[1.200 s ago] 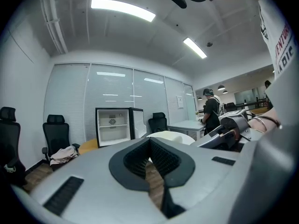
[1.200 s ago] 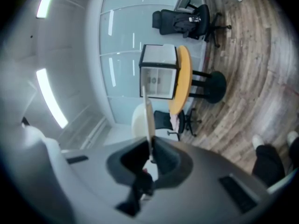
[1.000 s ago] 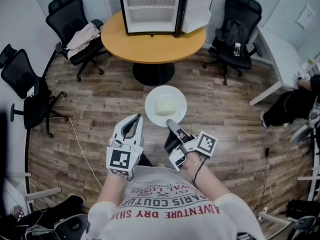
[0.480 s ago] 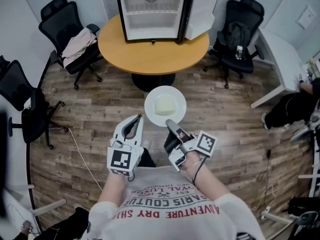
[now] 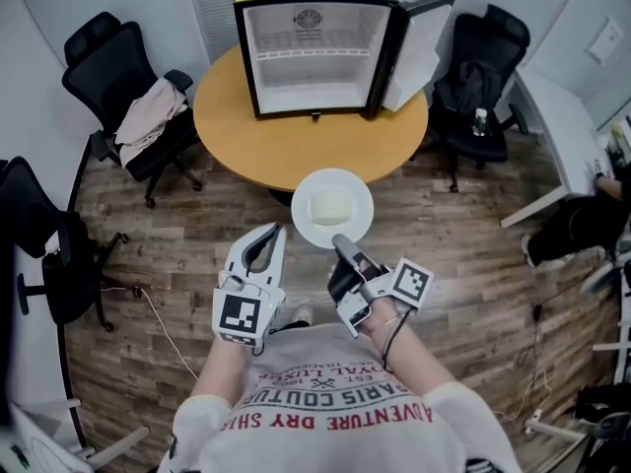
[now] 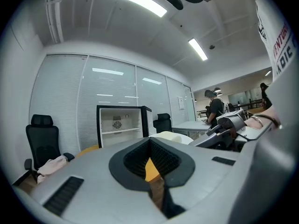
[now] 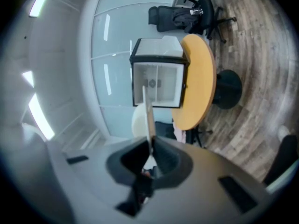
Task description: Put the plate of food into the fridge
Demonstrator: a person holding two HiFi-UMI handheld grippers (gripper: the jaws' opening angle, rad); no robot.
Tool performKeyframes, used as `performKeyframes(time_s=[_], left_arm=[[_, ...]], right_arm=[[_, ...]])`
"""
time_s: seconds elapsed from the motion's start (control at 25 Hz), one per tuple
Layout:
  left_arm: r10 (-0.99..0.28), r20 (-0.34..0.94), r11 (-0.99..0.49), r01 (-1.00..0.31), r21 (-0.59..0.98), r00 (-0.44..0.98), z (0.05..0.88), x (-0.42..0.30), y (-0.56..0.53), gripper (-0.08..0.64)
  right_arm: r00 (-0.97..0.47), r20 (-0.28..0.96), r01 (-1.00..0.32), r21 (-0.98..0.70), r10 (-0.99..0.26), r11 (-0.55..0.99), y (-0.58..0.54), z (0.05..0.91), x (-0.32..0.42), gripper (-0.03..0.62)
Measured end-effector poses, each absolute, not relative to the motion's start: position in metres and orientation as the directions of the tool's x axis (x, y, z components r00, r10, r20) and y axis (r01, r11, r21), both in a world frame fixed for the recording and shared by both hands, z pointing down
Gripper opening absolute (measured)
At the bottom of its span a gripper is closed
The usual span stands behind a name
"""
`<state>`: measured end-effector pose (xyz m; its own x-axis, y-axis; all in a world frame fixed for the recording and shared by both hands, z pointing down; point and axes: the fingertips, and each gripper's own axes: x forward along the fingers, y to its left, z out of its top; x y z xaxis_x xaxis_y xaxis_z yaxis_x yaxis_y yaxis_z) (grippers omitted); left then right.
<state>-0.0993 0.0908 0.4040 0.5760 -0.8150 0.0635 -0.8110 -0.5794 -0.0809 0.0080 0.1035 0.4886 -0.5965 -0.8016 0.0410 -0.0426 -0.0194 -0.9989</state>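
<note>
Your right gripper [image 5: 339,241] pinched near rim of plate [image 5: 308,187], jaws clamped on it. Plate stuck out forward from fingers, roughly level, pale food block [image 5: 332,207] at centre. Plate hung over near edge of round table [image 5: 246,141]. Fridge [image 5: 315,57] stood dead ahead on table, door swung open to right, cavity facing plate. Your left gripper [image 5: 267,233] had jaws pressed together, empty, just left of plate. Next move looked like straight push forward, right hand only.

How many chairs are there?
3 chairs: one with clothes left of the table, one at the far left edge, one right of the fridge. More may be hidden.
</note>
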Motion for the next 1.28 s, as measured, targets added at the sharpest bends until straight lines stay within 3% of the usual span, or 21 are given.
performKeyframes(time_s=[0.68,1.28], left_arm=[[-0.834,0.084,-0.551,-0.832,-0.064,0.545,0.418,-0.100,-0.042,0.029],[-0.905,0.078,-0.424,-0.901,-0.091,0.418,0.422,-0.024,-0.173,0.029]], right_arm=[[-0.640,0.060,-0.027,-0.998,-0.766,-0.056,-0.040,0.495,-0.004,0.040],[-0.762,0.037,-0.039,-0.999,-0.646,-0.012,-0.185,0.492,0.058,0.040]])
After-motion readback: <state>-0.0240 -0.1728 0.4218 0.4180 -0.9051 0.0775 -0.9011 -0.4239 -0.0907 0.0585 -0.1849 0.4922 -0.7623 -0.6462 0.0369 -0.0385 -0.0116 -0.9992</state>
